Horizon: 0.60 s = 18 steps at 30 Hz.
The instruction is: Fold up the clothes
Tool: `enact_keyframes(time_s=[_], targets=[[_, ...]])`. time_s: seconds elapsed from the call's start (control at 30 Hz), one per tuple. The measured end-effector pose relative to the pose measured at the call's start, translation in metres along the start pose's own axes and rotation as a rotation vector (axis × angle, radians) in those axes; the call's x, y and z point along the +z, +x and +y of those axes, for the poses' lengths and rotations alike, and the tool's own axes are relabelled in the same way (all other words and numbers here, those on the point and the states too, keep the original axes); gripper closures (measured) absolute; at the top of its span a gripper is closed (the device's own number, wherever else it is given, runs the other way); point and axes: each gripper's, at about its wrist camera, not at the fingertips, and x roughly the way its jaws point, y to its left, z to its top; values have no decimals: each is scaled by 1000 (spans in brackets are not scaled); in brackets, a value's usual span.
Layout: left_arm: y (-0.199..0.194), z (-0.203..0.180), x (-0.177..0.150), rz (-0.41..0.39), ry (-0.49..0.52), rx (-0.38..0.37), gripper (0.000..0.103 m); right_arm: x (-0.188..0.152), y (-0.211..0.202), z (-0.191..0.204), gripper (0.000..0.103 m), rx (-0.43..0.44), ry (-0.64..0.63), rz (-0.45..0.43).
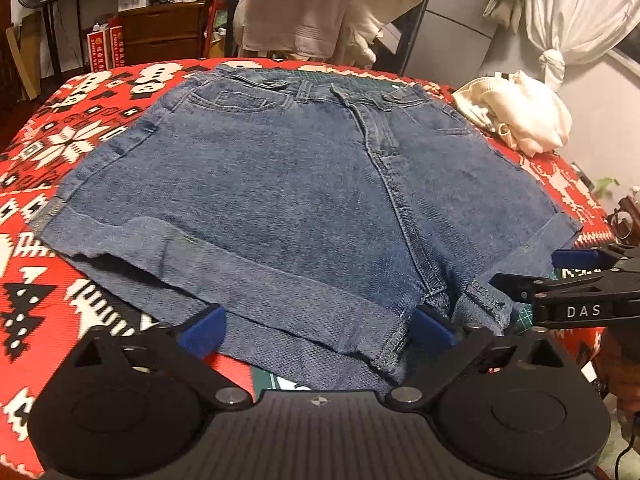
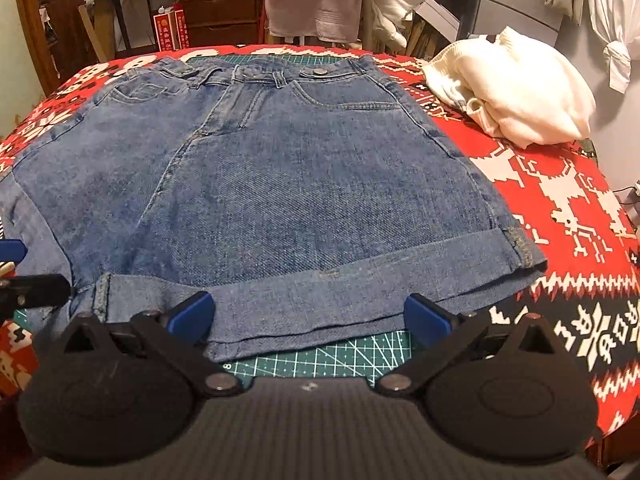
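Blue denim shorts [image 1: 280,184] lie flat, front up, waistband at the far side, on a red patterned blanket [image 1: 72,152]. My left gripper [image 1: 318,330] is open at the near hem of the left leg, and its blue fingertips [image 1: 204,326] rest at the cuff's two sides. In the right wrist view the shorts [image 2: 280,184] fill the middle. My right gripper [image 2: 308,318] is open too, straddling the rolled cuff of the right leg. The right gripper [image 1: 580,280] also shows at the left view's right edge. The left gripper [image 2: 16,272] shows at the right view's left edge.
A crumpled white sweater [image 2: 516,92] sits on the blanket at the far right, close to the shorts' waistband corner. A green cutting mat [image 2: 320,356] peeks out under the near hem. Hanging clothes [image 1: 312,12] and shelves stand behind the table's far edge.
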Motion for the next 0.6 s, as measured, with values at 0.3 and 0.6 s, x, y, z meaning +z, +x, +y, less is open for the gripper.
enact_keyframes(time_s=[0.3,0.6], targets=[[-50,27,3,-97,60,71,45,0,-70,59,13,52,-170,-172],[-52,69,-6,-94,164,229,71,-18,-66,147,58,90,-338,-74]])
